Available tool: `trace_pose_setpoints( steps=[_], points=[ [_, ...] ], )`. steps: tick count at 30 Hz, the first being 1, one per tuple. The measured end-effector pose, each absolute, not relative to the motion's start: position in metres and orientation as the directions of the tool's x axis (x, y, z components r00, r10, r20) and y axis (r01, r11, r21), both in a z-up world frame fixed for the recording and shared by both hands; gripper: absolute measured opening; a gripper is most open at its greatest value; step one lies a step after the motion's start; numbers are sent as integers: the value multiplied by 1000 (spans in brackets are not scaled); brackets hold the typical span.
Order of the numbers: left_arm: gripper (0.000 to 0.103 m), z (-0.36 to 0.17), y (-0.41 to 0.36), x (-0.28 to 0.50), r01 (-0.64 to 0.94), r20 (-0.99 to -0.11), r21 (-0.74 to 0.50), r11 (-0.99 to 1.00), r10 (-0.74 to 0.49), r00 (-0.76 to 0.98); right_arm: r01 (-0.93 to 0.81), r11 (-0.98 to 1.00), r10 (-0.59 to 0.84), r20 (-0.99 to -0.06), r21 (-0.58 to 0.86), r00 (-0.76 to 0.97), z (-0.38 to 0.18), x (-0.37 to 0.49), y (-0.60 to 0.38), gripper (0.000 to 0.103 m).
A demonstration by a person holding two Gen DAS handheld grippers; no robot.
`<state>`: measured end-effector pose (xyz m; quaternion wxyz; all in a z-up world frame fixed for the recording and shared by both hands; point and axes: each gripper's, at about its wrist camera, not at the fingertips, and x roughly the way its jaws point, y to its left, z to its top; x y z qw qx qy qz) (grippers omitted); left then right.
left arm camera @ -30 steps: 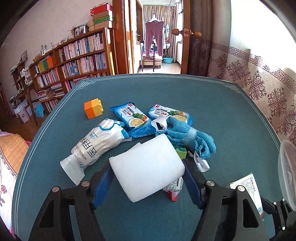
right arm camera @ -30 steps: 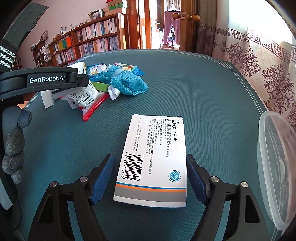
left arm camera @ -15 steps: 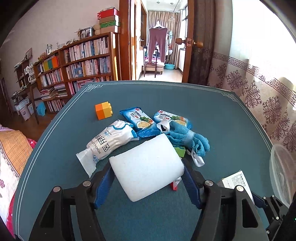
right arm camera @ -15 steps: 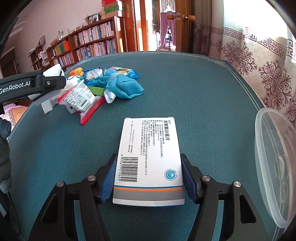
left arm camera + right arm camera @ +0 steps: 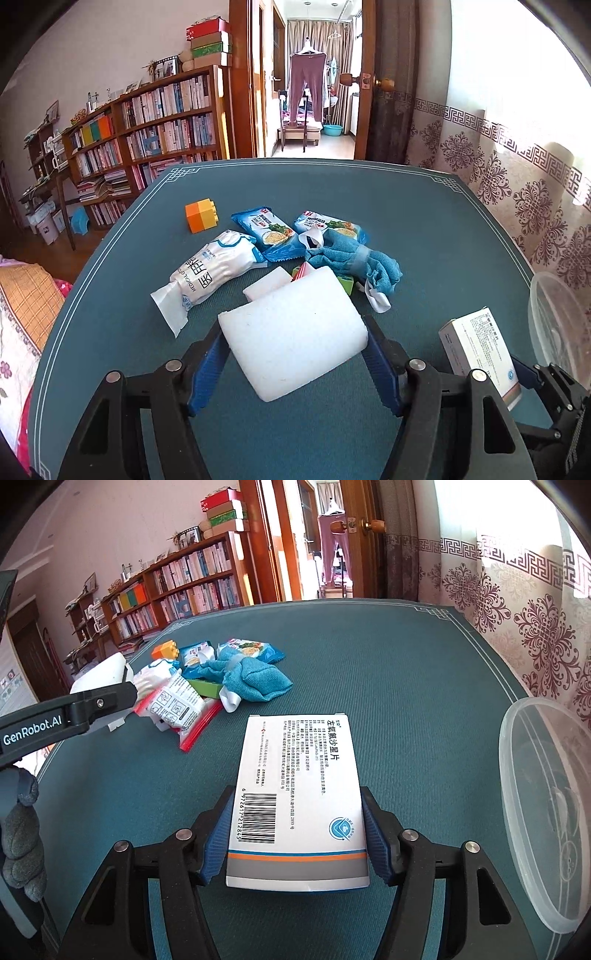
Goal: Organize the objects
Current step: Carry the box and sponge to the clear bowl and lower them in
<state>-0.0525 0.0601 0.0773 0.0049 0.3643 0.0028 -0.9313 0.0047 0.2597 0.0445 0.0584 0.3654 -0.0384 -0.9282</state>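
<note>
My left gripper [image 5: 293,360] is shut on a white foam sponge [image 5: 291,338] and holds it above the teal table. My right gripper [image 5: 295,834] is shut on a white medicine box [image 5: 299,794], lifted off the table; the box also shows in the left wrist view [image 5: 480,354]. A pile lies ahead: a white medical cotton bag [image 5: 210,269], two blue snack packets [image 5: 264,230], a blue cloth [image 5: 354,258], an orange-yellow block [image 5: 201,215], a red-edged zip bag [image 5: 181,709] and a green box [image 5: 205,686].
A clear plastic container [image 5: 546,801] stands at the table's right edge, also in the left wrist view [image 5: 557,325]. The left gripper's arm [image 5: 55,720] crosses the right wrist view at left. A bookshelf [image 5: 147,136] and an open doorway lie beyond the table.
The left gripper has risen and pulled back with the sponge. The right gripper closed on the medicine box and lifted it off the table.
</note>
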Motion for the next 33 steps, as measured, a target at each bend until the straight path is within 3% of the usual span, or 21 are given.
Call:
trace_pose_setpoints(
  steps=[16,24,33],
  points=[
    [72,77,121,-48,-119,-681,39,-992,61,-730,-159,-982,66,-607,101,-792,84,56,373,64],
    [72,81,170,-46,-236,-680,58,-970,135,-721,-331,-940,212,-628,77,-749,77,68,445,64],
    [72,82,224,-43,-385,-692,36,-922,255,-675,-406,-914,291,-647,30,-705,61,68,471,64]
  ],
)
